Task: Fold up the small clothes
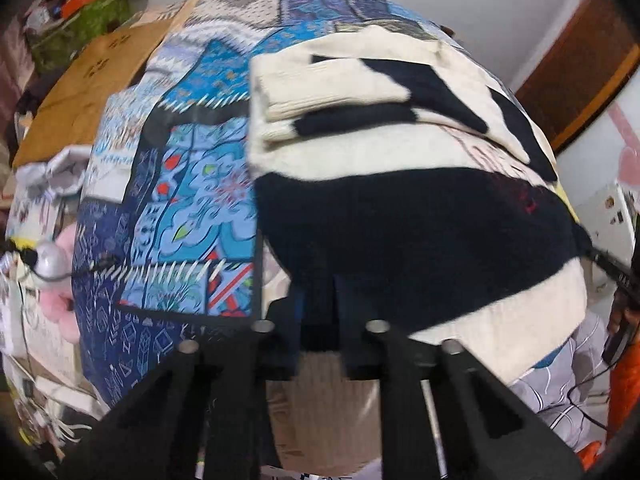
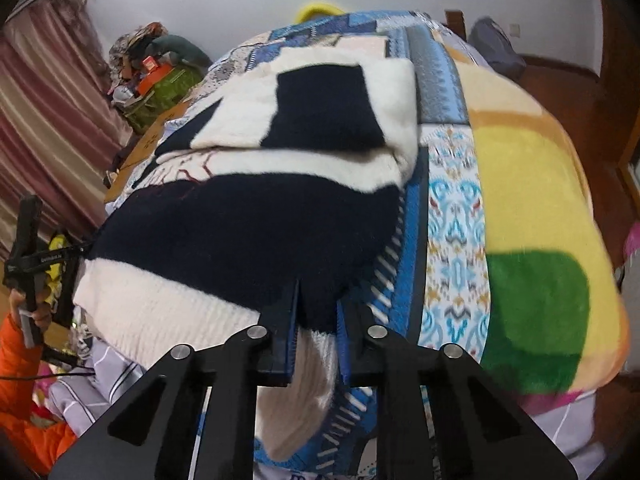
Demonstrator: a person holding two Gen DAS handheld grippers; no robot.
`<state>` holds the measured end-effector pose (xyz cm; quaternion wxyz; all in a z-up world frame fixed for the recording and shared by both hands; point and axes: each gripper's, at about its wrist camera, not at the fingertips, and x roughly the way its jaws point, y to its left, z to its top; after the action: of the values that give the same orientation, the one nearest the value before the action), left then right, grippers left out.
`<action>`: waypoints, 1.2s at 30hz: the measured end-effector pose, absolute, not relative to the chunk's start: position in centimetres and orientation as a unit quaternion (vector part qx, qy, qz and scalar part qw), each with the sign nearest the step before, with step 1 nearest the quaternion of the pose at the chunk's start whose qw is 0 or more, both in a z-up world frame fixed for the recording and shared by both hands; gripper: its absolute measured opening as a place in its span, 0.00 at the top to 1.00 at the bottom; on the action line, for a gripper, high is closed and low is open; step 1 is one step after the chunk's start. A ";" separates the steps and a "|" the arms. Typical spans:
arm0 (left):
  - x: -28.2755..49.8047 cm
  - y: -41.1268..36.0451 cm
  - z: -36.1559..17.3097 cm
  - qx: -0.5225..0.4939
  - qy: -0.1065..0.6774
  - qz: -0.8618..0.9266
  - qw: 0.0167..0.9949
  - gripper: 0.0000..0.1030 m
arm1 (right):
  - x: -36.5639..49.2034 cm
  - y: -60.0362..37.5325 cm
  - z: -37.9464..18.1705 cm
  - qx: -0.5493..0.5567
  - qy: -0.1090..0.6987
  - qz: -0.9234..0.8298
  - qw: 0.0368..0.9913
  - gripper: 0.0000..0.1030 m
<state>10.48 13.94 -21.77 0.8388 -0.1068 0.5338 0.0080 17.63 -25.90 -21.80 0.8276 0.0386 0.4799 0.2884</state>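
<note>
Left wrist view: your left gripper (image 1: 320,304), jaws pinching the near hem of the navy-and-cream striped sweater (image 1: 400,216), which lies on the blue patchwork bedspread (image 1: 192,208), sleeves folded across its top.

Right wrist view: your right gripper (image 2: 318,320), jaws pinched on the sweater's (image 2: 248,224) other near corner; yellow-and-green blanket (image 2: 532,248) just beside.

Your sweater (image 2: 240,232) is a soft, fuzzy ribbed knit in cream and navy, lying on a smooth printed patchwork cloth bedspread (image 2: 452,240). Beside it you have a plush, matt fleece blanket (image 2: 532,208). Each claw (image 1: 334,312) is matt black plastic with shiny metal pins.
</note>
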 end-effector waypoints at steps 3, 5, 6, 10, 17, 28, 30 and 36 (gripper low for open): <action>11.5 13.4 -20.1 -0.100 0.518 0.003 0.849 0.91 | 17.8 -25.0 -20.5 0.018 0.457 0.297 0.839 0.88; 12.3 13.5 -18.5 -0.098 0.499 0.003 0.861 0.91 | 18.4 -24.7 -19.2 0.013 0.438 0.302 0.846 0.88; 12.8 13.5 -17.6 -0.099 0.487 0.001 0.868 0.91 | 18.8 -24.6 -18.7 0.013 0.432 0.302 0.850 0.88; 15.3 14.3 -14.3 -0.110 0.446 0.003 0.888 0.92 | 20.9 -24.1 -16.5 0.014 0.408 0.303 0.861 0.88; 21.4 16.4 -12.5 -0.126 0.415 0.030 0.900 0.92 | 26.1 -22.4 -14.6 0.012 0.379 0.291 0.878 0.90; 28.1 21.1 -23.8 -0.160 0.512 0.078 0.840 0.87 | 34.1 -21.3 -20.7 0.020 0.449 0.249 0.858 0.89; 28.0 21.5 -24.5 -0.157 0.516 0.082 0.838 0.71 | 34.5 -21.6 -21.5 0.025 0.457 0.254 0.852 0.88; 27.0 22.4 -21.6 -0.107 0.500 0.104 0.853 0.57 | 34.6 -22.6 -19.8 0.009 0.468 0.279 0.839 0.83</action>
<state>26.99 22.42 -21.63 0.8531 -0.1075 0.4998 0.1040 34.62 -22.58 -19.77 0.8386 0.0086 0.4681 0.2786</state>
